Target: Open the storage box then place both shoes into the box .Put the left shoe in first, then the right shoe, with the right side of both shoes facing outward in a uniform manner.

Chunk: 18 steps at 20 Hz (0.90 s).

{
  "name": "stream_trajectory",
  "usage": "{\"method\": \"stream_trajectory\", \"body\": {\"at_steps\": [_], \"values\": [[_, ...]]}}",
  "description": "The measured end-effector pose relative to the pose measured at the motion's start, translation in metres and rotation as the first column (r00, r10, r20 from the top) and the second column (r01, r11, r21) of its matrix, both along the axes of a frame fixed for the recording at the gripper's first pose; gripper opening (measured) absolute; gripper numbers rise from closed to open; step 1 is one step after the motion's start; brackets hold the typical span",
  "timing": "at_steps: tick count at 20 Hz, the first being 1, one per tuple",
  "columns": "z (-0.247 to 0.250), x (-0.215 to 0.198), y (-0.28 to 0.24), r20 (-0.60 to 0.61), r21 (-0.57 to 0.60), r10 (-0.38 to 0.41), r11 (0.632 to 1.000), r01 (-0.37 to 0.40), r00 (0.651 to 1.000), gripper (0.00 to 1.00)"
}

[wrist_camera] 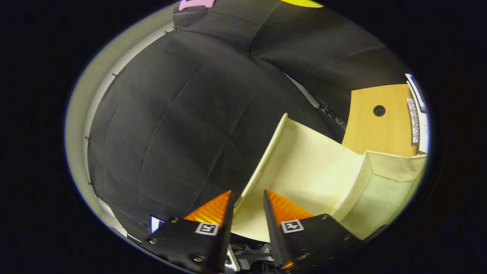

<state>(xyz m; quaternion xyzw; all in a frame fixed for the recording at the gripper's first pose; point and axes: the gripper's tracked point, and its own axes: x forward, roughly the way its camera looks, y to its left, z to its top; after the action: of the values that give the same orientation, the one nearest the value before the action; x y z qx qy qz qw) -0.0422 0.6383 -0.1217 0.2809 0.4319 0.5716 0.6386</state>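
gripper (247, 196) fingers slightly apart, lid (304, 171) edge in the gap, contact unclear. lid raised, tilted. box (380, 190) open just beyond, right of fingers. table (380, 129) bare behind box.

Gripper (248, 198) fingers parted, lid (304, 171) edge of cream storage box (380, 190) standing in gap between fingertips; contact with either finger cannot be confirmed. Lid raised, tilted, rising ahead of fingers. Box wall and fabric rim ahead to right. Wooden table (380, 129) with round hole beyond box. Black cloth wall ahead and to left.
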Motion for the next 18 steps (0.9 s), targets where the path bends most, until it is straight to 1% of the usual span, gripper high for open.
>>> {"method": "stream_trajectory", "body": {"at_steps": [1,2,3,6,10,14,18], "values": [[0.007,0.0,0.001,0.002,0.008,-0.012,1.0,0.012,1.0,0.61],[0.011,0.002,0.0,0.008,0.01,-0.016,1.0,0.016,1.0,0.7],[0.011,0.003,-0.002,0.026,0.004,-0.021,1.0,0.021,0.999,0.94],[0.014,0.012,-0.017,0.105,-0.018,-0.025,0.999,0.027,0.994,0.96],[0.026,0.016,-0.05,0.13,-0.02,-0.056,0.998,0.06,0.99,0.96],[0.031,0.025,-0.103,0.134,-0.001,-0.127,0.992,0.128,0.983,0.96],[0.018,0.03,-0.166,0.226,-0.038,-0.207,0.975,0.221,0.952,0.97]]}}
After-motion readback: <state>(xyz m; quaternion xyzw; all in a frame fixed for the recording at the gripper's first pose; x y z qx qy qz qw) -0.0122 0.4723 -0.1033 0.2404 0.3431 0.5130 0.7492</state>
